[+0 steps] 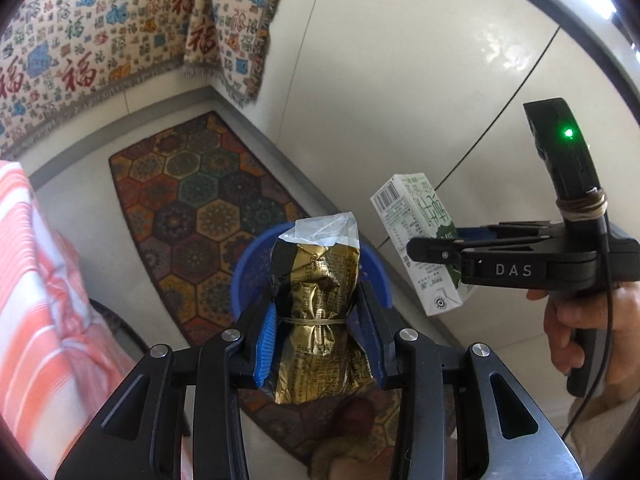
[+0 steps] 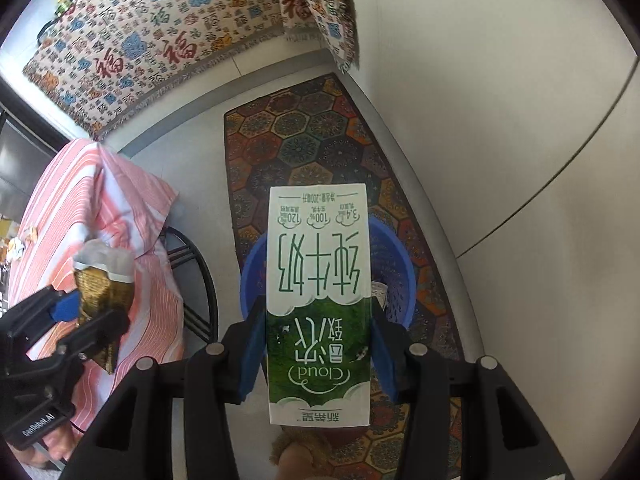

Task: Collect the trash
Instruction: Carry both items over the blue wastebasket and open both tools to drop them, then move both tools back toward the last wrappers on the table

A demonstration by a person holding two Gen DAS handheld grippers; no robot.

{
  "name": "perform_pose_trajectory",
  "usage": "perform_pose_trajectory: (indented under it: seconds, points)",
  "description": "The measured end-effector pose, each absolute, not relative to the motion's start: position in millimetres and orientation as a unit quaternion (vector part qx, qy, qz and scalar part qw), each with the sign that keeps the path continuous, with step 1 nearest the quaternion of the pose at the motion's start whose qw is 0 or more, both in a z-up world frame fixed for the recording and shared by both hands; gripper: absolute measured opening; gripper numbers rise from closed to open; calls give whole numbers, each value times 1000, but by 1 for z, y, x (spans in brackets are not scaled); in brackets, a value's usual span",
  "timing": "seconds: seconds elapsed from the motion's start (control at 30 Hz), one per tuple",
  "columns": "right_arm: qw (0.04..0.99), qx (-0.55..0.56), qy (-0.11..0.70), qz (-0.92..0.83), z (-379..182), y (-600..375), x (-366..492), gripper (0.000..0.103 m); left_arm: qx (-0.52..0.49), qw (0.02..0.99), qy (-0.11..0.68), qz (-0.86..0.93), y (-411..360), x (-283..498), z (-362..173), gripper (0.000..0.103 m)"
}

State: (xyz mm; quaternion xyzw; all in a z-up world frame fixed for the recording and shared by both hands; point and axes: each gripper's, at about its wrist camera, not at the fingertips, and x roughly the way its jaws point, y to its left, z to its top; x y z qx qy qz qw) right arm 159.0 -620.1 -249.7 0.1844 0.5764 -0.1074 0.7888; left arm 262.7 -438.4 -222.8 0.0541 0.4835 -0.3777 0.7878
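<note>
My left gripper (image 1: pixel 320 336) is shut on a crumpled gold and black snack bag (image 1: pixel 316 312) tied with a rubber band, its blue pads pressing both sides. Straight below it stands a blue basket (image 1: pixel 248 276) on the floor. My right gripper (image 2: pixel 318 344) is shut on a white and green milk carton (image 2: pixel 318 300), held above the same blue basket (image 2: pixel 400 276). In the left wrist view the right gripper (image 1: pixel 416 248) and its carton (image 1: pixel 416 220) hang to the right of the basket. In the right wrist view the left gripper (image 2: pixel 86 316) with the bag (image 2: pixel 100 284) shows at the left.
A patterned hexagon rug (image 1: pixel 192 216) lies under the basket, beside a white wall (image 1: pixel 400 80). A table with a pink striped cloth (image 2: pixel 100 216) and a black metal frame (image 2: pixel 196 280) stands at the left. A printed blanket (image 2: pixel 160 40) hangs at the back. A hand (image 1: pixel 580 332) grips the right tool.
</note>
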Motion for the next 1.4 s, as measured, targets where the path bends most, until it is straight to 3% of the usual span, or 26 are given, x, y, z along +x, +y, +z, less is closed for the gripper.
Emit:
perform_pose_trajectory:
  seconds: [0.4,0.47,0.5,0.53,0.6,0.67,0.87,0.93,1.1,1.17,1.4]
  points:
    - [771,233,583,-110,-305,-655,174,49,74,778,507,-364,-478,276,-277,41]
    - [768,242,582,-113,-313,-659,175,49,73,776,510,-364,-481,279,-283,54]
    - [768,246,581,-113,-317,-660,176,49,70,774,512,-367,-482,280,-286,68]
    - [766,252,581,-112,-321,-662,175,52,67,774,511,-367,-481,282,-286,76]
    - [765,264,575,-117,-327,-666,175,60,62,780,506,-362,-478,284,-283,77]
    - [767,266,570,-126,-326,-669,172,60,55,786,504,-354,-474,285,-277,77]
    - [806,204,537,-147,-274,-649,167,60,23,812,458,-361,-431,266,-214,78]
    - [824,176,519,-146,-247,-634,167,60,26,826,436,-357,-408,249,-186,86]
    - [863,125,476,-111,-183,-581,170,65,54,852,401,-333,-337,208,-136,94]
    - [874,107,465,-90,-166,-548,171,70,61,861,397,-311,-300,194,-125,95]
    - [892,50,450,-8,-146,-416,184,70,60,885,406,-219,-168,163,-131,98]
